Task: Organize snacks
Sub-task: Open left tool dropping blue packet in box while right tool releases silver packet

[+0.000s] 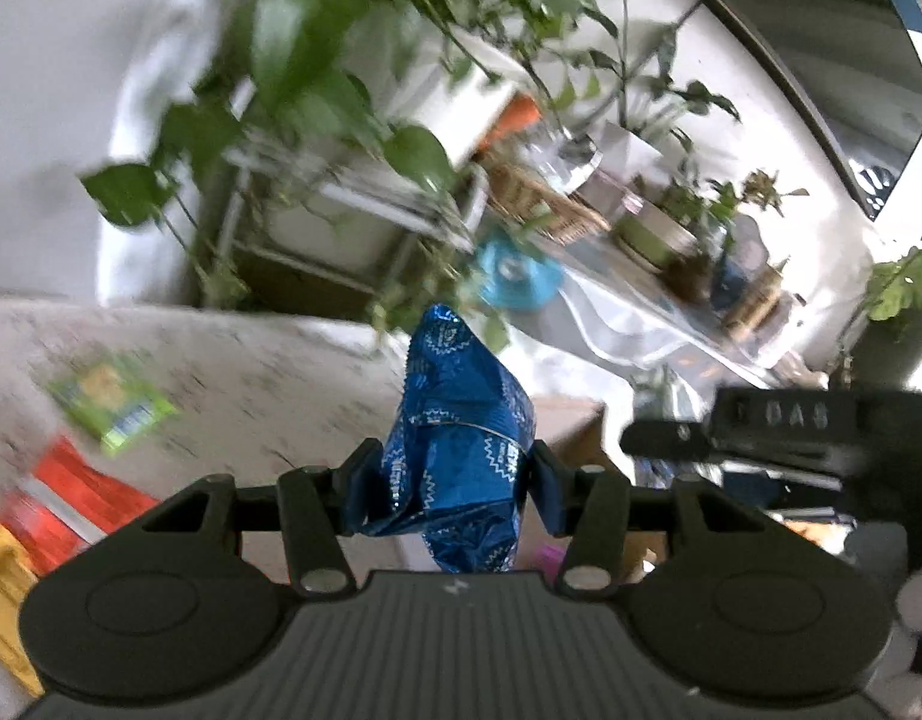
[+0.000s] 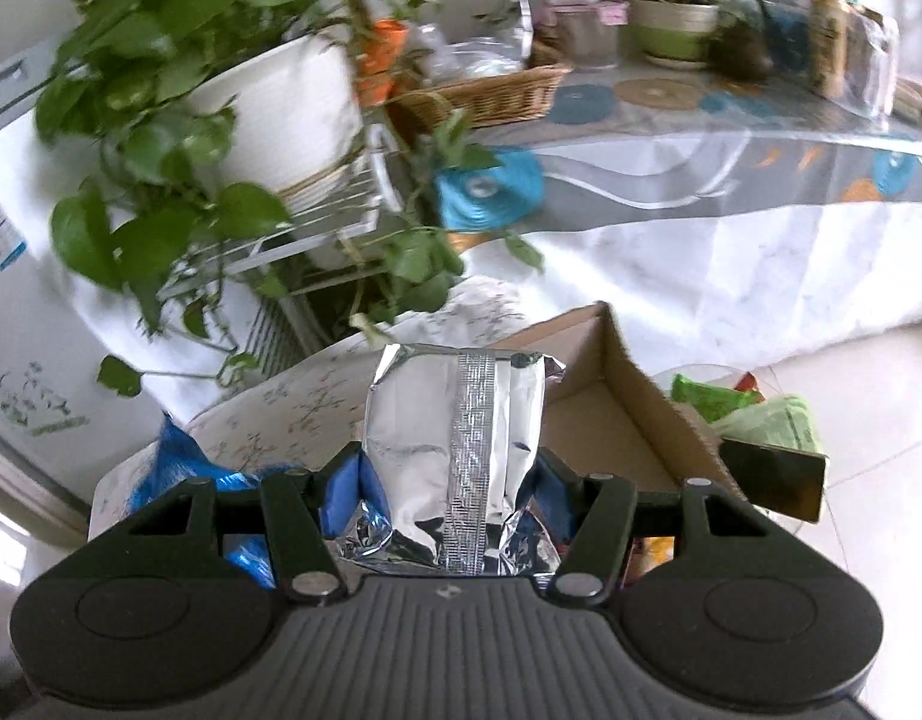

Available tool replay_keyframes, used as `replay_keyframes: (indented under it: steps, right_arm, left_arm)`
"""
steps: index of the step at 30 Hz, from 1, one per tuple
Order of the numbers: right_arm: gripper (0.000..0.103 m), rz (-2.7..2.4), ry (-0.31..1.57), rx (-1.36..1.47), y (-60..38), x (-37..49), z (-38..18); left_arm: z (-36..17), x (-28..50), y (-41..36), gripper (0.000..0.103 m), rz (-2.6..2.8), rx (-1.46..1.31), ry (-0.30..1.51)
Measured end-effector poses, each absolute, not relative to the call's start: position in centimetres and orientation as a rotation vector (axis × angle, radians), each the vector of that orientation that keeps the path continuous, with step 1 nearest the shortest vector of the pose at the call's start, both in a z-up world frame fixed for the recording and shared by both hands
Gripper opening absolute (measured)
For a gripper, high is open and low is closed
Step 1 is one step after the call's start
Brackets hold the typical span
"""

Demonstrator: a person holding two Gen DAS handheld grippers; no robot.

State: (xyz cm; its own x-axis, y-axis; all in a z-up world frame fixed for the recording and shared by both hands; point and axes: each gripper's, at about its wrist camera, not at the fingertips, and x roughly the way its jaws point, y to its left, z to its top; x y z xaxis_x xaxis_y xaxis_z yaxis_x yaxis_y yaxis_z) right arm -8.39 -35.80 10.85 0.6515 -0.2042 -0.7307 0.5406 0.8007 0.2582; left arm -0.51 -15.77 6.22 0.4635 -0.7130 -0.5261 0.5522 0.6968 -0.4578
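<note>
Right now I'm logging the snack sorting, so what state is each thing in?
left gripper: shut on the blue packet
blue packet: held up, crumpled
right gripper: shut on the silver packet
silver packet: held, seam facing the camera
cardboard box: open
green packet: lying on the table
red packet: lying on the table

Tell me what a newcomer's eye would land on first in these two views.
The blue foil snack bag pinched in the left claw stands out first, then the silver foil bag gripped in the right claw. Behind the silver bag sits an open cardboard box, with leafy green plants filling the background.
</note>
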Motion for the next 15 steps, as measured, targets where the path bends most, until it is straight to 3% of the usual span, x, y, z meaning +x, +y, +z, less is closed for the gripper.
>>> replay_keyframes:
  steps: [12, 15]
  right_arm:
    - [0.065, -0.527, 0.788, 0.509, -38.8, -10.1, 9.7]
    - [0.064, -0.535, 0.799, 0.518, -39.2, -10.2, 9.4]
  left_arm:
    - [4.5, -3.5, -20.5, 0.051, -0.921, -0.165, 0.813]
    - [4.0, -4.6, -21.5, 0.063, -0.932, -0.114, 0.828]
